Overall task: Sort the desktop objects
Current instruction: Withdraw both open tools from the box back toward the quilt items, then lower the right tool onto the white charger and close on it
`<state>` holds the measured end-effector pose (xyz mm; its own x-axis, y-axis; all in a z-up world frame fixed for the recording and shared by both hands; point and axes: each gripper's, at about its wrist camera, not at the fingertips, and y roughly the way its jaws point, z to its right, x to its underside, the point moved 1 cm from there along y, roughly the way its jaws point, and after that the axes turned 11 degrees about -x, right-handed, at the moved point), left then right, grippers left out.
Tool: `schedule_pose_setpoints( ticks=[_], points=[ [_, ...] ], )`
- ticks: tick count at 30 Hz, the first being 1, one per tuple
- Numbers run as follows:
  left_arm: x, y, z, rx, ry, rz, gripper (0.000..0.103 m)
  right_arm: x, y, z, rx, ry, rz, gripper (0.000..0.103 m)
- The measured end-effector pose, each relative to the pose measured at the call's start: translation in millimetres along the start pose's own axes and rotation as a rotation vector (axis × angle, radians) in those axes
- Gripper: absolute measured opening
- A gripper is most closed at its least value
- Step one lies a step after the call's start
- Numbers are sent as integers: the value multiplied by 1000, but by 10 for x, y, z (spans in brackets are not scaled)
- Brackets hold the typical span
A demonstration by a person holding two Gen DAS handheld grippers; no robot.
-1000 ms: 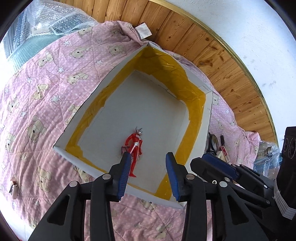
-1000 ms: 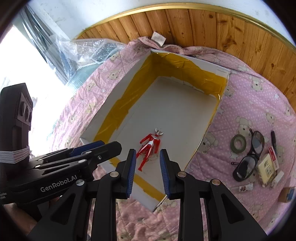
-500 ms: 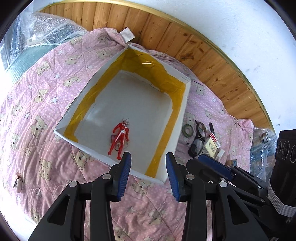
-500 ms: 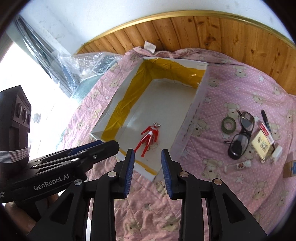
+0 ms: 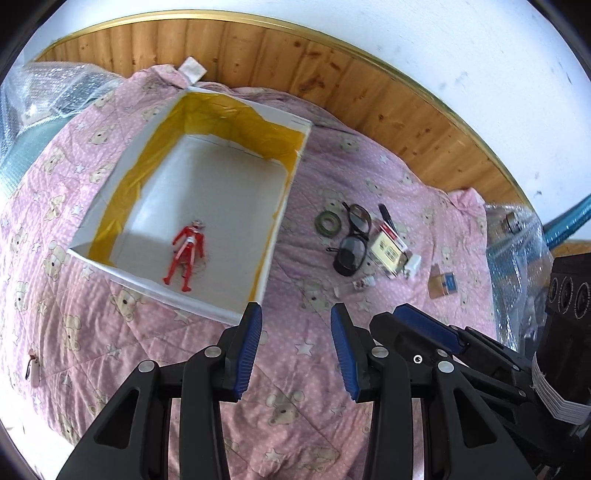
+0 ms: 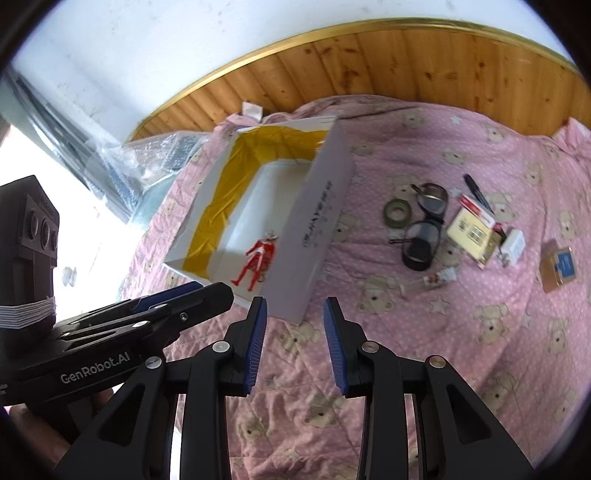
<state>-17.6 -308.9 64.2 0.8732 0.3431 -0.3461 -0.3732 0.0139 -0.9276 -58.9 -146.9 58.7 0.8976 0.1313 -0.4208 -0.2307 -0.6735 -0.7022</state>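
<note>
Right wrist view shows the right gripper [image 6: 294,341] with fingers wide and empty, so steer them right and beyond toward the dark green tape ring [image 6: 397,212], keeping them wide until they straddle it.

Quilt [image 5: 303,369] soft matt cloth; box [image 5: 236,314] smooth card; wall panel [image 5: 258,51] varnished wood.

A room with a pink blanket, a wood wall and a white wall

A pink blanket [image 5: 207,373] with little bears and stars covers the flat top. Behind the blanket stands a brown wood panel [image 5: 288,55] with a gold strip [image 6: 332,31] along its top. Above the panel the wall [image 5: 406,33] is white. Left of the blanket lies clear bubble wrap [image 6: 155,155], with bright daylight [image 6: 74,236] beside it.
</note>
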Motion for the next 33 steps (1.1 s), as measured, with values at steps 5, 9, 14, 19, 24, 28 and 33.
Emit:
schedule_pose_setpoints(
  ticks=[5,9,14,19,24,28,33],
  points=[
    [13,60,278,14,57,-16,41,72,-176,270,24,64,32,34],
    [14,160,499,27,101,-34,41,119,-260,469,42,106,48,34],
    [-20,335,729,37,151,-66,41,135,-306,732,63,157,59,34],
    [-105,520,890,41,179,-95,41,98,-303,993,81,204,67,34],
    [-221,739,1027,43,200,-124,46,40,-283,1265,100,257,77,38],
    [-308,962,1147,43,220,-159,46,-4,-256,1502,128,299,85,39],
    [-383,1272,1359,62,256,-202,46,-81,-256,1878,175,360,93,39]
  ],
)
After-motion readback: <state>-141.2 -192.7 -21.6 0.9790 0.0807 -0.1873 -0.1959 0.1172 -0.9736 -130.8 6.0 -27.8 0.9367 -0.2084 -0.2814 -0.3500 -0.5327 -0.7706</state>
